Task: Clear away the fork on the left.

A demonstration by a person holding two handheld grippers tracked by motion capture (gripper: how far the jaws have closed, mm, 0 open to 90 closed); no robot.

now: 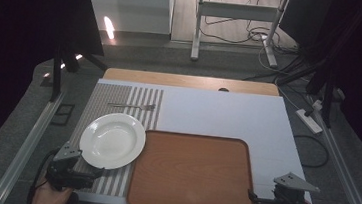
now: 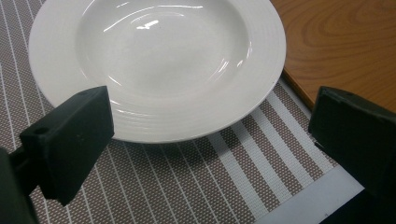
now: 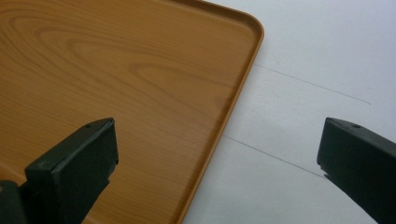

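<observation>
lining up on the white plate (image 2: pixel 159 65) with jaws apart, the left gripper (image 1: pixel 92 175) next needs its near rim between them.

Left claw (image 1: pixel 93 173) and right claw (image 1: pixel 255 198) are black, blocky-jawed; each carries a grey three-cornered plate; small screw holes mark the jaw tips; black cables trail behind.

- High view: dim, corners black, a bright glare spot on the floor (image 1: pixel 109 27) at upper left.
- Gripper views: brighter; glints streak the white plate (image 2: pixel 159 65); near jaws slightly soft.
</observation>
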